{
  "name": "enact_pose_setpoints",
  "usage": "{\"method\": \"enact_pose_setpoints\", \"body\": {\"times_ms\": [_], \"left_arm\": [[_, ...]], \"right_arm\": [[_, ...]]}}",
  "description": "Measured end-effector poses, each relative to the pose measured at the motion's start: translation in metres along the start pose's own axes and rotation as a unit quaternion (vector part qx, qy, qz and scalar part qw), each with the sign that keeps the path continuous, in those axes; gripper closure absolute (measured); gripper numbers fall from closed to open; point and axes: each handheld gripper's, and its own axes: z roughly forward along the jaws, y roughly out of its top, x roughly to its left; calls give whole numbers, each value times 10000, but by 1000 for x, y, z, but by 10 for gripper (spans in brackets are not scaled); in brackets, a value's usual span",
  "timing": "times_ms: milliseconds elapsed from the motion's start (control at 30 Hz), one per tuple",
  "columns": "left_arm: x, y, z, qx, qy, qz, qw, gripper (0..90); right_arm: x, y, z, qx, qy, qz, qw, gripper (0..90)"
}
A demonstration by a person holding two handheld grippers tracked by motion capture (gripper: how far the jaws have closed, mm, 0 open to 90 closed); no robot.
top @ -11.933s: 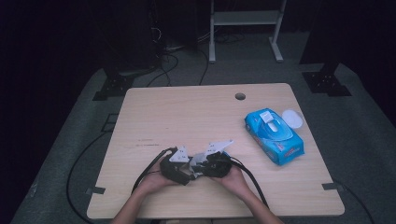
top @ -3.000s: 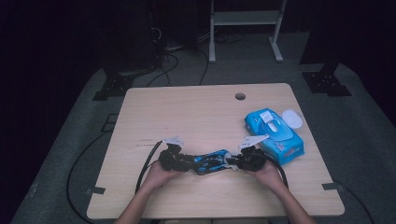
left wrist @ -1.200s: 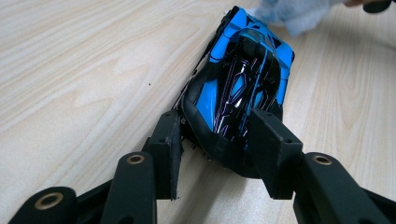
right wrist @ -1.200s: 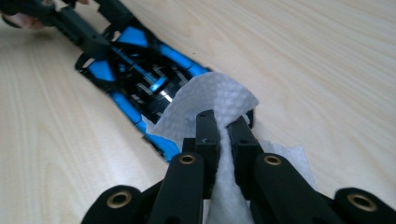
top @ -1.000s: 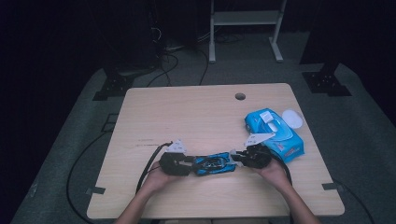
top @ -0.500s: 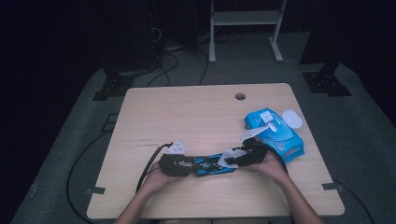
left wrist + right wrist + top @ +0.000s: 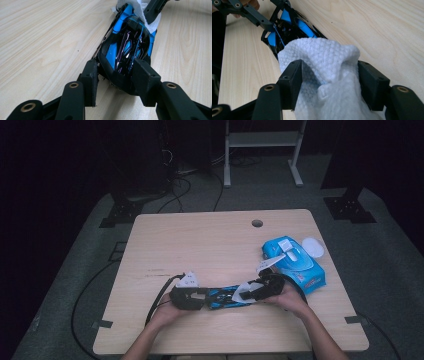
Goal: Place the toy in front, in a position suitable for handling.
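A blue and black toy car (image 7: 220,298) lies on the wooden table (image 7: 200,245) between both hands. My left gripper (image 7: 206,298) is shut on one end of the car (image 7: 127,47), a pad pressing each side. My right gripper (image 7: 246,295) is at the other end. Its jaws have just been opening and now stand wide apart. A white wipe (image 7: 319,57) sits bunched loosely between them and drapes over that end of the car (image 7: 287,27). In the left gripper view the wipe (image 7: 150,20) covers the car's far tip.
A blue pack of wipes (image 7: 297,267) lies at the right of the table with its round white lid (image 7: 313,246) flipped open. A cable hole (image 7: 257,223) is near the far edge. Cables and a white stand are on the floor behind.
The right gripper has edged a little left along the car, and the white wipe now lies over the car's right end. The left hand and the car have stayed put.
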Motion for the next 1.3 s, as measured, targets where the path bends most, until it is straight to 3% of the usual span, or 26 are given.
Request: {"method": "enact_pose_setpoints", "body": {"times_ms": [167, 333, 533, 600, 700, 900, 1033, 1133, 1200, 1300], "left_arm": [[5, -1, 2, 59, -135, -215, 9997, 497], [12, -2, 6, 131, -336, -583, 9976, 379], [16, -1, 13, 208, -686, -794, 9943, 378], [15, -1, 13, 203, -879, -759, 9930, 435], [13, -1, 13, 205, -905, -624, 9937, 472], [5, 1, 10, 236, -806, -129, 9964, 481], [4, 1, 10, 202, -799, -60, 9966, 481], [4, 1, 10, 177, -871, -94, 9960, 469], [10, 0, 8, 94, -1097, -339, 9933, 461], [13, -1, 7, 55, -1222, -432, 9916, 472]], "right_arm": [[4, -4, -2, -63, -80, -147, 9998, 415], [11, -7, -7, -78, -231, -324, 9992, 439], [21, -9, -9, -129, -444, -613, 9970, 453], [22, -11, -11, -203, -427, -631, 9969, 483], [25, -14, -15, -303, -399, -649, 9966, 519], [26, -16, -23, -440, -272, -602, 9968, 604], [28, -18, -24, -469, -294, -647, 9964, 607], [30, -19, -24, -489, -315, -675, 9960, 608], [31, -20, -25, -501, -344, -747, 9954, 609], [35, -21, -25, -500, -358, -819, 9947, 616]]}}
